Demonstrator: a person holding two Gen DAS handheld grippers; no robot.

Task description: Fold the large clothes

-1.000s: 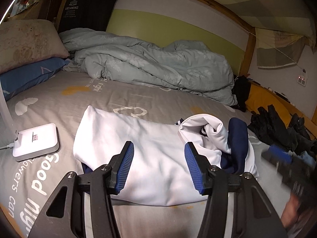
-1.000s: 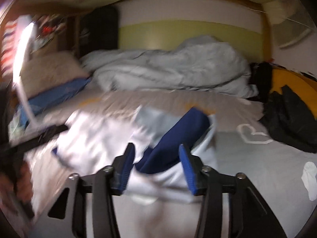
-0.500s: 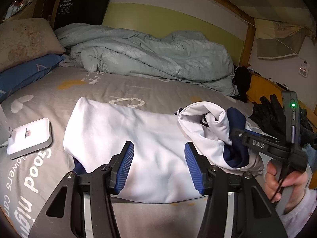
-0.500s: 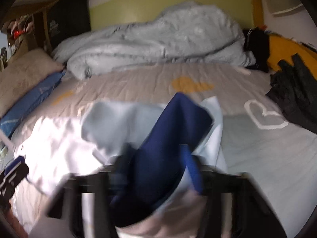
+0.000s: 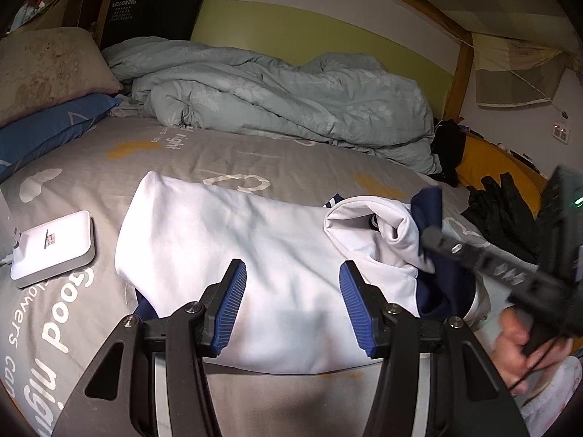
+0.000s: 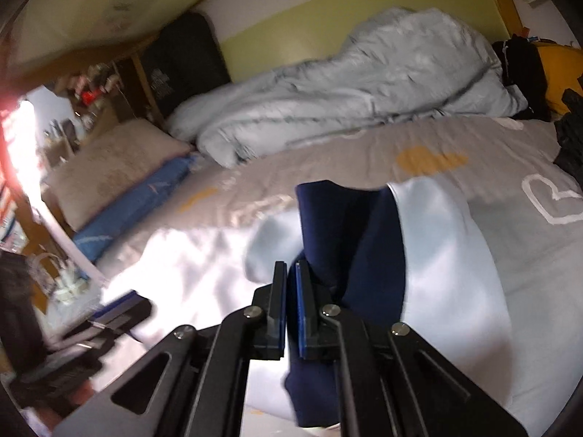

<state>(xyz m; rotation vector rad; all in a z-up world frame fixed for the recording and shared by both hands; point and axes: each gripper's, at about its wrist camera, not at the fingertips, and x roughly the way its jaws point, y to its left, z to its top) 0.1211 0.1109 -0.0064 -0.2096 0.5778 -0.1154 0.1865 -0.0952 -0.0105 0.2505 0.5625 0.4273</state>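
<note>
1. My right gripper [image 6: 288, 302] points slightly down over the right end of the white sweatshirt [image 5: 226, 240]; its jaws are clamped together on the garment's navy sleeve fabric [image 6: 349, 240].
2. In the left wrist view I see the right gripper [image 5: 428, 235] at the bunched right end of the sweatshirt, a hand [image 5: 517, 342] on its handle.
3. My left gripper [image 5: 289, 306] hovers over the sweatshirt's near edge, jaws half apart, nothing between them.
4. The sweatshirt lies flat on the grey bedsheet [image 5: 255, 153]; a white box [image 5: 53, 247] sits left of it.
5. No containers.
</note>
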